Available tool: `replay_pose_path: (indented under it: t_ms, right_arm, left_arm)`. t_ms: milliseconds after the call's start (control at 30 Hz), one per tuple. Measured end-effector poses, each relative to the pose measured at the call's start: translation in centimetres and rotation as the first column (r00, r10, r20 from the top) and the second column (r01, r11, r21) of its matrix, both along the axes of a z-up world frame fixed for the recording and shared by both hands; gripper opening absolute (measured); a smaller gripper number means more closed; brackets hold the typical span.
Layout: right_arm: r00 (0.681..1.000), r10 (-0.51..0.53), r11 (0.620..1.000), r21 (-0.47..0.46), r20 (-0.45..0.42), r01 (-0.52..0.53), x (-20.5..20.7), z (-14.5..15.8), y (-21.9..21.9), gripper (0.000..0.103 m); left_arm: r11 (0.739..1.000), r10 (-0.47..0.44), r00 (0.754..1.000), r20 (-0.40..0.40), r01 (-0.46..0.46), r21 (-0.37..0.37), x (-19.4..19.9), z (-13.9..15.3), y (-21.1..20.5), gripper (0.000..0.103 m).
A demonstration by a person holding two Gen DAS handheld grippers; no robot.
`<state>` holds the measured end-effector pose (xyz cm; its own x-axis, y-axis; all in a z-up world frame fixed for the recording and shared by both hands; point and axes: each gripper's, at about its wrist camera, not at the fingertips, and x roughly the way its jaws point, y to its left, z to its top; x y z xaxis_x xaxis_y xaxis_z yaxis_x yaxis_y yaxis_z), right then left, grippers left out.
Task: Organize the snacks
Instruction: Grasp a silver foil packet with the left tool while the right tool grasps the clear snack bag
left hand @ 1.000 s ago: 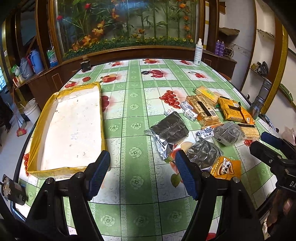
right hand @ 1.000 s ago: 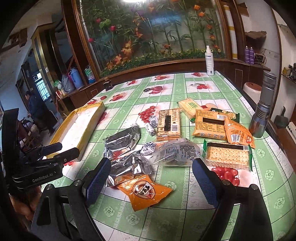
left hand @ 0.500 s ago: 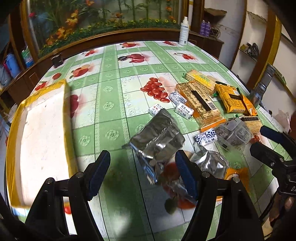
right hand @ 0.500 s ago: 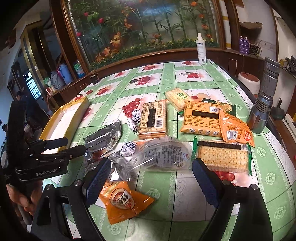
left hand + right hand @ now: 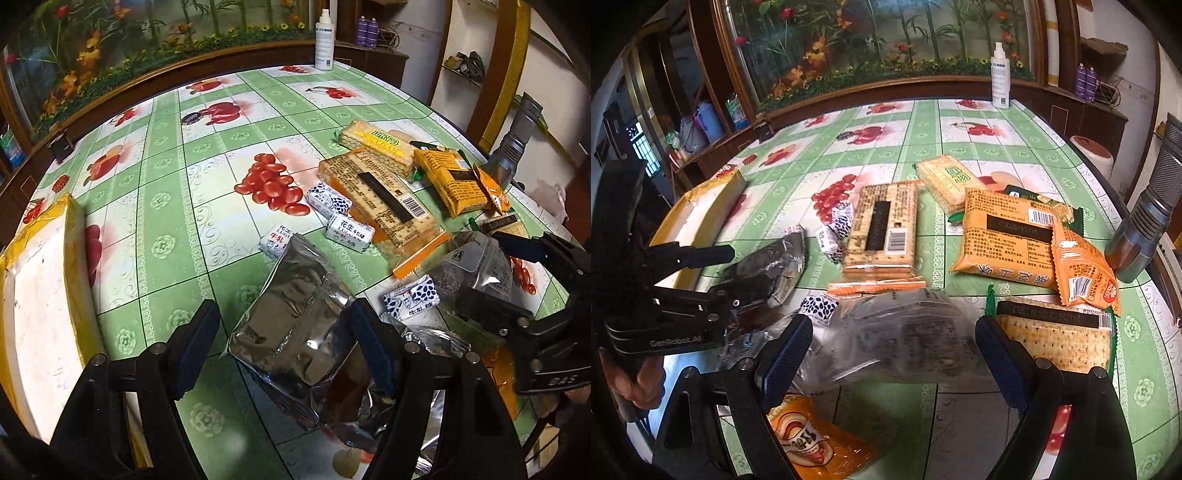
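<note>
Snacks: packets lie spread over the near right part of the table (image 5: pixel 155 206); a yellow-edged tray (image 5: pixel 40 295) sits at the near left, nothing seen in it.

Left view, step: my judgement is that the left gripper (image 5: pixel 284 347) is lining up on the foil pack (image 5: pixel 291 317) to carry it toward the tray.
Left view, tongs: jaws wide apart, one pad to the left of the pack over bare cloth, the other over its right edge; neither pad presses on it, so nothing is held.
Left view, how to do it well: centre the pack between the pads, come down low and pinch across the flat body, not the crinkled seam; foil is likely to slip. A second foil pack (image 5: pixel 424 343) lies just beside it and could be caught too, as could the small candy (image 5: pixel 277 242) touching its far edge.
Left view, neighbours: cracker pack (image 5: pixel 380 199) and more candies lie farther right.

Right view, step: right gripper (image 5: pixel 890 350) hangs over the clear bag (image 5: pixel 905 332), probably its next pick.
Right view, tongs: jaws spread wide, pads either side of the bag and not closed on it; contact cannot be told through the blur.
Right view, how to do it well: keep clear of the biscuit pack (image 5: pixel 1056 339) by the right pad and the orange sachet (image 5: pixel 816 443) nearest the camera.
Right view, other hand: the left gripper shows at the left edge, over the foil pack.
</note>
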<state>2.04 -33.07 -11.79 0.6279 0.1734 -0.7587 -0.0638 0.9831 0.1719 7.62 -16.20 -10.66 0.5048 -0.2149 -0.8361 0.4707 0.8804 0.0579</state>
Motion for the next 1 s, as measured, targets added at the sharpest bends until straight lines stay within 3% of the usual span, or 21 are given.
replay_pose_path:
  t_ms: [200,300,433,567,733,1000]
  right_arm:
    - [1.000,0.020,0.996,-0.081,-0.012,-0.021,0.6,-0.2,0.8,0.093]
    - [0.999,0.042,0.993,-0.110,-0.016,-0.044,0.6,-0.3,1.2,0.094]
    - [0.999,0.045,0.993,-0.109,-0.007,-0.045,0.7,-0.3,1.2,0.094]
    - [0.999,0.053,0.993,-0.108,-0.002,-0.053,0.7,-0.3,1.2,0.088]
    - [0.998,0.057,0.993,-0.103,0.013,-0.055,0.5,0.0,1.2,0.081]
    - [0.999,0.032,0.999,0.007,0.042,-0.032,-0.6,1.0,-0.1,0.073]
  left_arm:
    - [0.989,-0.107,0.990,-0.091,0.096,-0.112,0.1,-0.4,0.9,0.074]
    - [0.986,-0.152,0.983,-0.108,0.143,-0.082,0.3,-1.3,0.7,0.074]
    - [0.994,-0.111,0.992,-0.066,0.112,0.009,0.6,-1.8,0.0,0.077]
    - [0.996,-0.093,0.994,-0.053,0.093,-0.003,0.8,-1.9,0.1,0.076]
    - [0.998,-0.070,0.997,-0.030,0.069,-0.013,0.1,-1.8,0.7,0.058]
    - [0.998,0.014,1.000,-0.005,-0.015,-0.065,-0.4,-0.5,2.5,0.058]
